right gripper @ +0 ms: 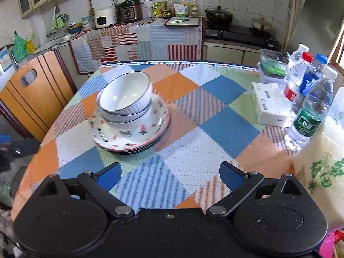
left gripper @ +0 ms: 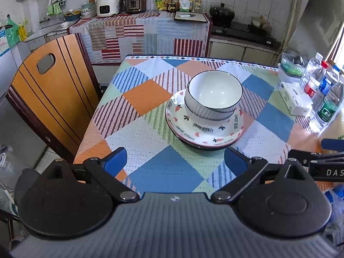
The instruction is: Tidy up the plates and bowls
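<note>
Bowls sat stacked on plates; we held both grippers wide apart and empty, and thought a slow, careful lift best.

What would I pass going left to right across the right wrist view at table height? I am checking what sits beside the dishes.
Wooden chair → stacked bowls on the plates → tissue pack → water bottles → rice bag.

My two hand-held grippers, black and blue
I see each hand-held gripper with blue pads, black linkages, silver pivot screws and round black housings.
</note>
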